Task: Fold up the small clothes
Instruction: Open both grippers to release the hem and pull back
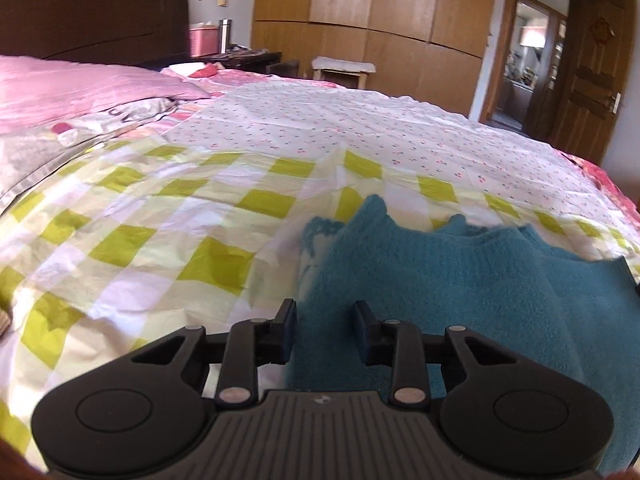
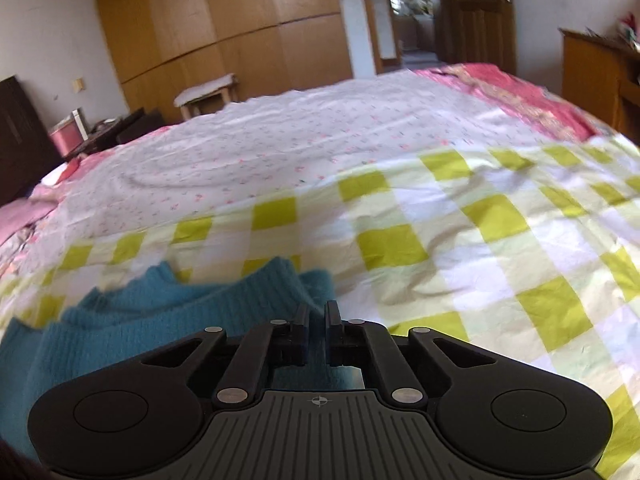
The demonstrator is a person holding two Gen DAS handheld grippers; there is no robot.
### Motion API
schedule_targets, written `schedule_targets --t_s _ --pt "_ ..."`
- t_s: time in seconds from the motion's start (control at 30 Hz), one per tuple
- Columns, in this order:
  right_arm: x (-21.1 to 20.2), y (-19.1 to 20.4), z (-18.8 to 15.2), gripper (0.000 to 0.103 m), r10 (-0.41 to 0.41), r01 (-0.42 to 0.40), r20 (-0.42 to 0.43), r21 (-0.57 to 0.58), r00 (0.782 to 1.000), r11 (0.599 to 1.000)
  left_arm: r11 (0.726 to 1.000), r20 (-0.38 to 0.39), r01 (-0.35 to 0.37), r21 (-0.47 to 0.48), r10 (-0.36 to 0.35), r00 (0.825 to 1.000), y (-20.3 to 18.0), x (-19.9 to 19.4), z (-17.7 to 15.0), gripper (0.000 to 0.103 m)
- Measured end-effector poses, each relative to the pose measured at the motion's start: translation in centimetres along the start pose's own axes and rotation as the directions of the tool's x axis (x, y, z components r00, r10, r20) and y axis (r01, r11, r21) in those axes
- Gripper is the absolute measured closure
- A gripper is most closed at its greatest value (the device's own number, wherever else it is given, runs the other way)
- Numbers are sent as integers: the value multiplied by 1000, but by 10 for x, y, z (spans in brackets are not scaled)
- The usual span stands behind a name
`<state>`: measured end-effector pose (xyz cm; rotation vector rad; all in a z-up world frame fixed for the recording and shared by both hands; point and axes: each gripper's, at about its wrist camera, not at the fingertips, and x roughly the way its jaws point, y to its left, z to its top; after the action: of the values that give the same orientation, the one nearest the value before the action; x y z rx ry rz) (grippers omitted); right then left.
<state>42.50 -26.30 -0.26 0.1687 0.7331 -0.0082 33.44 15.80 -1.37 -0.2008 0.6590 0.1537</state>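
A teal knitted sweater (image 1: 432,280) lies bunched on the green-and-white checked sheet (image 1: 160,240). My left gripper (image 1: 325,320) is open, its jaws astride the sweater's left edge, fabric between them. In the right wrist view the same teal sweater (image 2: 168,320) sits low left. My right gripper (image 2: 317,320) is nearly closed, with teal fabric of the sweater's right edge pinched in the narrow gap between its jaws.
A white floral sheet (image 1: 360,128) covers the far half of the bed. Pink pillows (image 1: 80,84) lie at the left by the dark headboard. A wooden wardrobe (image 1: 380,20), a small stool (image 1: 344,68) and an open door (image 1: 592,80) stand beyond the bed.
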Motion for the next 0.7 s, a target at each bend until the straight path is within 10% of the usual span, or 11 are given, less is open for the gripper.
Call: schedule_targets --t_s 0.13,0.4,0.7 --pt "3 20 -11 98 -70 71 15 -163 997 984 998 8 -10 -54 10 1000 6 -2 -4 65" --pt "-32 22 7 87 -59 71 104 -111 993 991 999 2 -9 -48 9 1000 6 -6 -5 63" --pt "-43 116 -16 67 303 -311 -73 -173 950 935 999 22 -13 -44 14 1000 10 -9 -10 60"
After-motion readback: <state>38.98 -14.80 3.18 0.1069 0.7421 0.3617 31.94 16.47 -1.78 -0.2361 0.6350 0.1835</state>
